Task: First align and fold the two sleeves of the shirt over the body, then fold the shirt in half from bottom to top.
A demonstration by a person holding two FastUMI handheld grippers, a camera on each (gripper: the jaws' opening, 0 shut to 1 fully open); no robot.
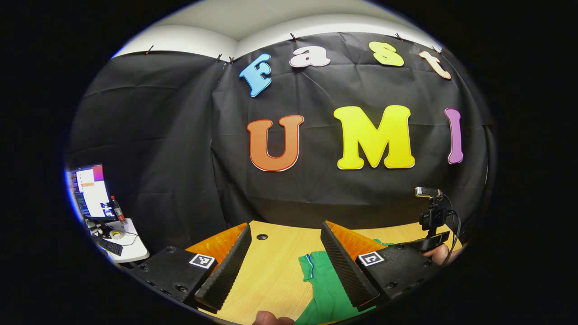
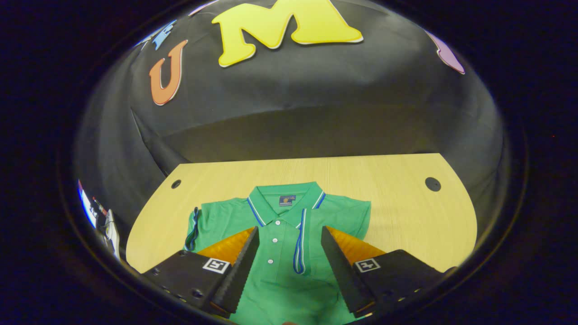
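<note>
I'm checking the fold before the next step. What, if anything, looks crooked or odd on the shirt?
The shirt lies flat on the table. Its right sleeve is folded across the chest, while the left sleeve still bunches at the edge, so the fold looks lopsided.

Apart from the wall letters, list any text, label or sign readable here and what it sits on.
None can be read.
Shirt neck label: too small to read.
Monitor screen: too blurred.
Bottle label: too small.
Square coded markers on each tool: patterns, not words.
</note>
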